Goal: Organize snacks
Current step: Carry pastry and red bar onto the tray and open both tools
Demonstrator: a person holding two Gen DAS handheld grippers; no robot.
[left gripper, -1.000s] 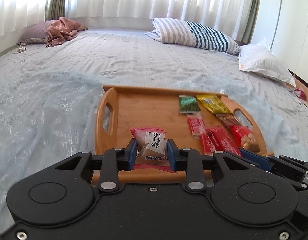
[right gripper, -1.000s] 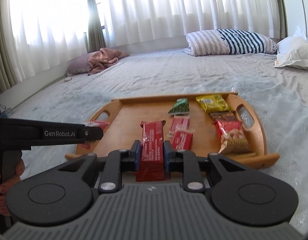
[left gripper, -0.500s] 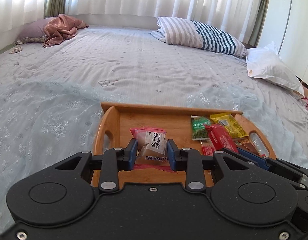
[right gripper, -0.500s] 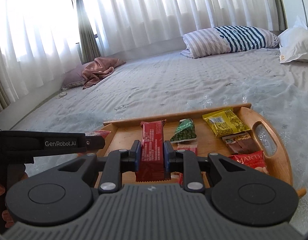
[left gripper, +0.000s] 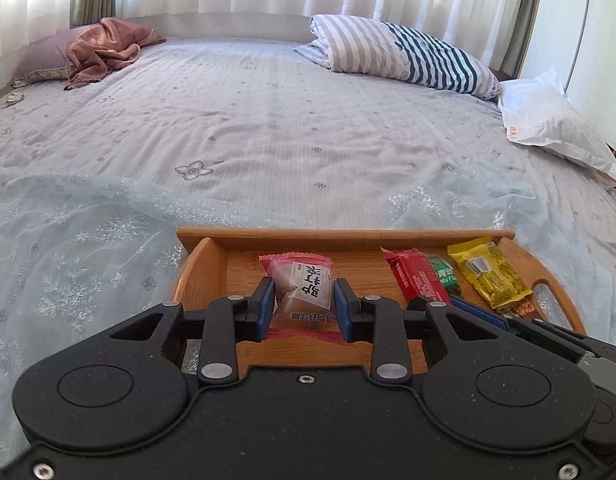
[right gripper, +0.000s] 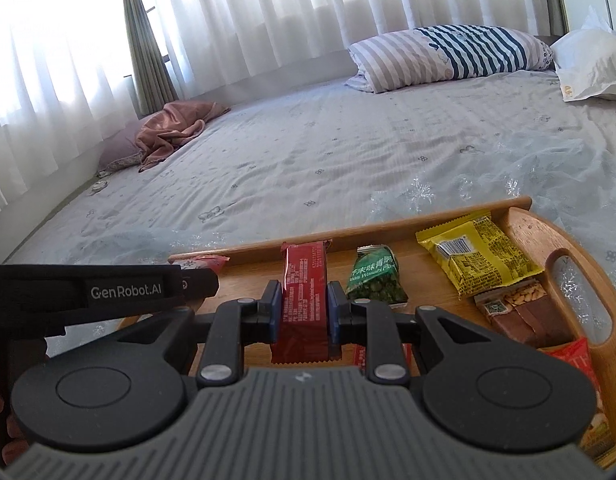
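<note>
So I've got a snack in each hand-held gripper right now. My left hand-held gripper [left gripper: 304,308] is clamped on a pink-wrapped pastry packet [left gripper: 302,292], blue pads pressing it from both sides, and it's held above the left part of the wooden tray [left gripper: 348,236]. My right hand-held gripper [right gripper: 300,312] is pinching a long red bar [right gripper: 304,292] around its middle, with the bar standing up past the fingertips, over the middle of the tray.

The tray itself sits on the bed [left gripper: 268,120], on a sheer bluish cloth [left gripper: 68,248] with snowflake patterns. Already lying in the tray: a green pea packet [right gripper: 376,280] just right of the bar I'm holding, a yellow packet [right gripper: 478,256] beside that near the back rim, a brown nut bar [right gripper: 520,312] just in front of the yellow one, and a red packet [right gripper: 576,364] at the right edge, near the handle cutout.

Further back on the bed there's a striped pillow [left gripper: 404,56], a white plastic bag [left gripper: 548,128] and a crumpled pink blanket [left gripper: 108,48] by the curtains [right gripper: 268,12].
</note>
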